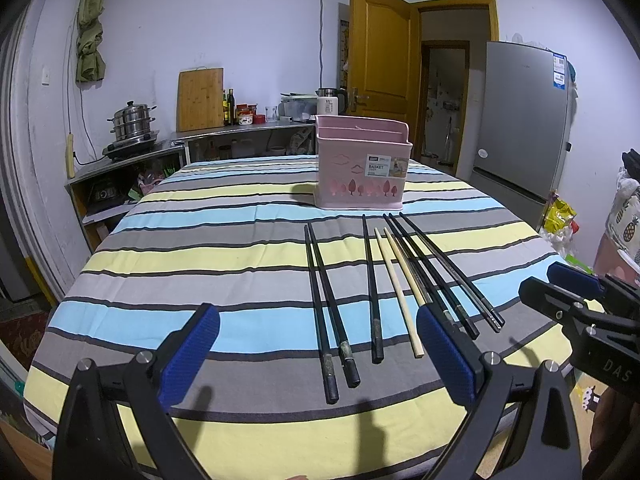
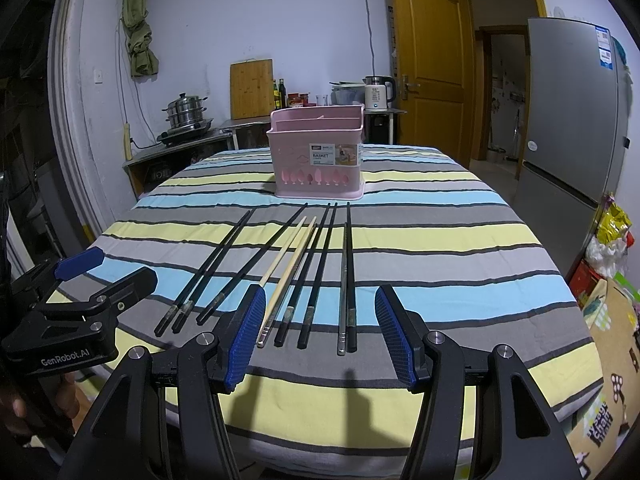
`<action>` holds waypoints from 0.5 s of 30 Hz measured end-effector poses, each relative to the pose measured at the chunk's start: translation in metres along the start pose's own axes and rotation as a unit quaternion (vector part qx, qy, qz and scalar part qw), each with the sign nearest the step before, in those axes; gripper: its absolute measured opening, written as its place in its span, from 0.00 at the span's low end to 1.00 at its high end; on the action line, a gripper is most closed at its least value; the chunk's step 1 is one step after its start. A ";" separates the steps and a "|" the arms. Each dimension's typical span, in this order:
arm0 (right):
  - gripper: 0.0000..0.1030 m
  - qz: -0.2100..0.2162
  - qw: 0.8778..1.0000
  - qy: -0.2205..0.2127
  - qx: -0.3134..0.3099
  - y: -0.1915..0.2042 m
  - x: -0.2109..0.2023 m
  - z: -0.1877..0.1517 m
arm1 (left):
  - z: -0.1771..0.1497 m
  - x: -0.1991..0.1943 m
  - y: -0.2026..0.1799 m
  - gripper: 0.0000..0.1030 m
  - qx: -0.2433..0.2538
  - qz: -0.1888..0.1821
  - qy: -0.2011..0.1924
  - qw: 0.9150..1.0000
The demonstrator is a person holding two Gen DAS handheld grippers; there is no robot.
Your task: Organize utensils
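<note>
**Both grippers hovering wide open over a row of chopsticks**

The left gripper (image 1: 318, 356) is hanging above the near edge of a table under a striped tablecloth (image 1: 200, 240), its blue-padded fingers (image 1: 192, 356) standing far apart and holding nothing. In the left wrist view, chopsticks are lying side by side on the cloth, running from about 6 o'clock up toward 12 o'clock. A pair of black chopsticks (image 1: 326, 304) is sitting at the left of the row, with a single black chopstick (image 1: 372, 288) just to its right. Two pale wooden chopsticks (image 1: 400, 292) are lying next, close together, and more black chopsticks (image 1: 444, 272) are fanning out toward 2 o'clock; the right finger is covering the near end of one of them.

A pink utensil basket (image 1: 362, 168) is standing upright at 12 o'clock beyond the chopstick tips, near them but not touching. Whether anything is lying inside cannot be told.

The right gripper (image 2: 320, 340) is likewise hovering at the near edge, its fingers (image 2: 396, 336) spread apart and empty. In its view the wooden pair is lying just inside the left finger, several black sticks are pointing toward the basket (image 2: 316, 152), and one silvery metal chopstick (image 2: 343, 280) is resting against a black one at the right of the row. The left gripper's body is showing at 9 o'clock there.

A grey refrigerator (image 2: 572, 112) is standing at 3 o'clock, and a steel steamer pot (image 1: 132, 120) at 10 o'clock.
</note>
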State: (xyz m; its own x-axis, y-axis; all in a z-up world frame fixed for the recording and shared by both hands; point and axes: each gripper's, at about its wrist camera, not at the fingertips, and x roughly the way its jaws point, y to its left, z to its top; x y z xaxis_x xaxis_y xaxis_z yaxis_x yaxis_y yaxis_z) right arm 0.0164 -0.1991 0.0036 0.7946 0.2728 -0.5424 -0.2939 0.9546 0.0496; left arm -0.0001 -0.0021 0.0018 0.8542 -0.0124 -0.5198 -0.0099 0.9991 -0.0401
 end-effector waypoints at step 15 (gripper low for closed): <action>0.56 0.008 1.000 0.022 -0.008 -0.004 0.026 0.016 | 0.012 0.030 0.018 0.97 -0.007 -0.008 0.031 0.999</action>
State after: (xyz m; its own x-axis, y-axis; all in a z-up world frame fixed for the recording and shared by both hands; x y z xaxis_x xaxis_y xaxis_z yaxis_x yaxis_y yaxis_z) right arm 0.0464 -0.1936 0.0023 0.7657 0.2822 -0.5780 -0.3156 0.9478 0.0447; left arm 0.0313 0.0157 -0.0046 0.8207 -0.0320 -0.5704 -0.0037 0.9981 -0.0613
